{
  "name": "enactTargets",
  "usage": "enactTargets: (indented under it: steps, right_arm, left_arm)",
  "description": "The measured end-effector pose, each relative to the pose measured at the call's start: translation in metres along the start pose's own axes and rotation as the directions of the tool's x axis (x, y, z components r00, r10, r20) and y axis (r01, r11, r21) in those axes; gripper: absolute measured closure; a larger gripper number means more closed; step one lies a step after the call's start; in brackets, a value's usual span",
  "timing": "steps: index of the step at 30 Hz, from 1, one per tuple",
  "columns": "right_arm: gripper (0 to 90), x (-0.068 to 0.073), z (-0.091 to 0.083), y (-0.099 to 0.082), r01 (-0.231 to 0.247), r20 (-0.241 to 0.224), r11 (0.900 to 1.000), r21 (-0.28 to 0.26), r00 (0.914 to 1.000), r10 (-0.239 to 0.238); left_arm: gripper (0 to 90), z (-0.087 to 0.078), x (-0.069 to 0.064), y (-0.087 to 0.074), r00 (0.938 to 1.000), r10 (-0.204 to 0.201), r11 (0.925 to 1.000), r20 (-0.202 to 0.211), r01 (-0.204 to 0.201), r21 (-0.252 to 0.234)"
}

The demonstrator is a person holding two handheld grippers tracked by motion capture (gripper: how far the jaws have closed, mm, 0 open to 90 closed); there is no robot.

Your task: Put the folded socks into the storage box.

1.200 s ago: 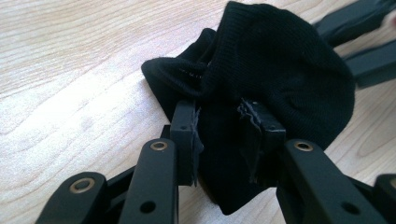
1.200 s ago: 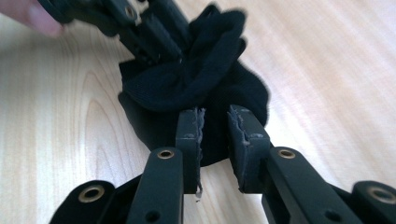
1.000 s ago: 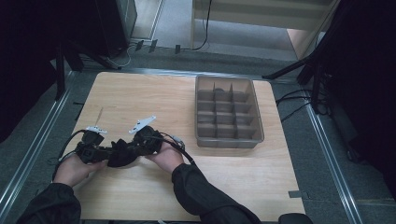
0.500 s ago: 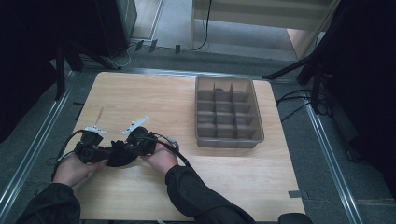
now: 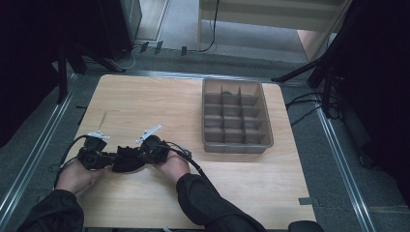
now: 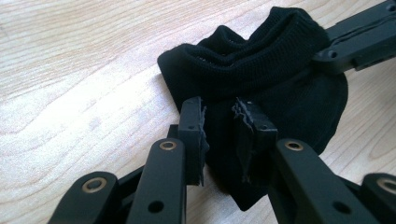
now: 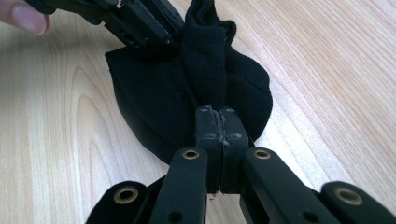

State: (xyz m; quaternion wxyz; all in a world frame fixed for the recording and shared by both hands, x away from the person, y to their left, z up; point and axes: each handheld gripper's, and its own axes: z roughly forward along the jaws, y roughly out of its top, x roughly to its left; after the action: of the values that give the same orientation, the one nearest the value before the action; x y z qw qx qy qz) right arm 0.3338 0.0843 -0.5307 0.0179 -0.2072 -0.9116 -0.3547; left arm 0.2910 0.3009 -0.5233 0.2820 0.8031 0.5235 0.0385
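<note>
Black ribbed knit, a bunched sock lies crumpled on the wooden counter, well to the left of the grey divided tray, its cuff folded over. The right gripper has its jaws clenched on a fold of the cuff. The left gripper has its jaws parted around the sock's lower edge, not pinching.

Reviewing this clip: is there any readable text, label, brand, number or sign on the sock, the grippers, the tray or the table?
None can be read.
Black sock: plain ribbed knit, no label seen.
Left gripper and right gripper: bare black jaws, no markings.
Grey divided tray: no print visible.
Wooden table: plain wood grain.
</note>
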Motion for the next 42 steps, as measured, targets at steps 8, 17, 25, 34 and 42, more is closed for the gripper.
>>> enactTargets:
  steps: [8, 17, 25, 34, 42]
  right_arm:
    - [78.9, 0.001, -0.003, 0.0, 0.034, 0.001, 0.9991, -0.026, 0.9994, -0.034]
    - [63.0, 0.001, -0.015, 0.004, 0.055, -0.004, 0.996, -0.07, 0.9984, -0.056]
    - [58.7, -0.001, -0.031, 0.009, 0.07, -0.012, 0.9926, -0.099, 0.9974, -0.072]
    - [68.5, 0.004, -0.046, 0.018, 0.12, -0.025, 0.9872, -0.104, 0.992, -0.124]
    - [68.9, 0.011, -0.043, 0.028, 0.167, -0.035, 0.9818, -0.09, 0.9846, -0.171]
  left_arm:
    - [67.4, -0.002, 0.006, -0.001, 0.9985, -0.034, 0.9991, 0.043, 0.035, -0.022]
    - [57.0, -0.016, 0.011, -0.001, 0.9966, -0.067, 0.996, 0.049, 0.069, -0.056]
    - [47.9, -0.029, 0.013, -0.003, 0.9963, -0.075, 0.9924, 0.042, 0.079, -0.094]
    - [45.3, -0.041, 0.017, -0.006, 0.9939, -0.104, 0.9875, 0.035, 0.108, -0.115]
    - [44.9, -0.048, 0.022, -0.008, 0.993, -0.117, 0.9859, 0.013, 0.118, -0.119]
